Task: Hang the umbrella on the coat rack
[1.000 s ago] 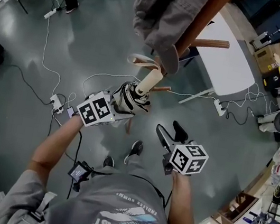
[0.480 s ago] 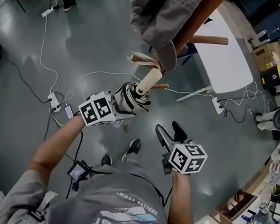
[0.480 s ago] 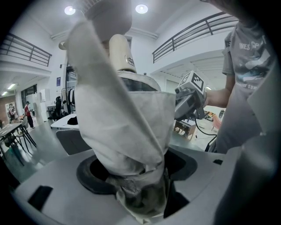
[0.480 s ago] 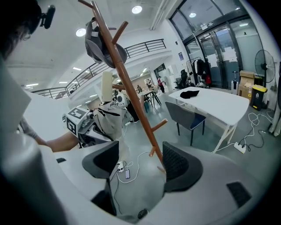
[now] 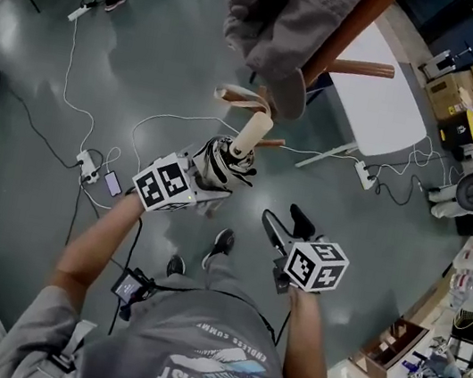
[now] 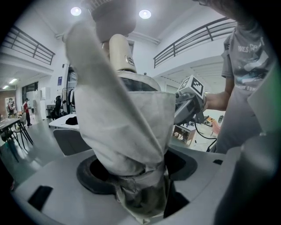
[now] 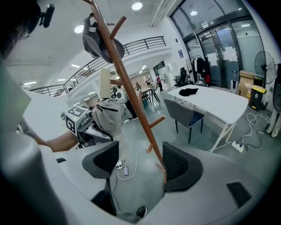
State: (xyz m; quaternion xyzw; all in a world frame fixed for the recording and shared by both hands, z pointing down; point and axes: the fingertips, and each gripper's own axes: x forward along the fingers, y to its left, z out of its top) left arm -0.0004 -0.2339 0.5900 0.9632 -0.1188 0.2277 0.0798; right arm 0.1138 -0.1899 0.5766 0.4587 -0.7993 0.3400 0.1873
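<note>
1. At the middle of the head view, the left gripper [image 5: 198, 177] is clamped around the folded umbrella [image 5: 221, 163], its jaws pressing on the bundled pale fabric from both sides.
2. Held that way, the umbrella tilts upward, its cream handle [image 5: 251, 134] aimed at the coat rack [image 5: 346, 31].
3. A beige strap loop [image 5: 234, 97] stands off the end of the handle, just beside the rack's lower pegs; whether it touches a peg cannot be told.
4. One short wooden peg [image 5: 272, 149] sticks out just beside the handle, and a longer peg [image 5: 362, 68] juts out higher on the pole.
5. A grey garment [image 5: 277, 10] and a grey cap [image 7: 99, 41] hang from the rack's upper pegs.
6. To the right, the right gripper [image 5: 289, 225] is held well apart from the umbrella, its dark pads [image 7: 180, 165] spread wide with nothing between them; only the floor and the rack's pole show beyond the gap.
7. Behind the rack stands a white counter [image 5: 375, 99] with a dark item lying on it and a grey chair [image 7: 184, 116] at its side.
8. White cables [image 5: 72, 91] trail over the grey floor, and a phone [image 5: 113, 183] lies among them.
</note>
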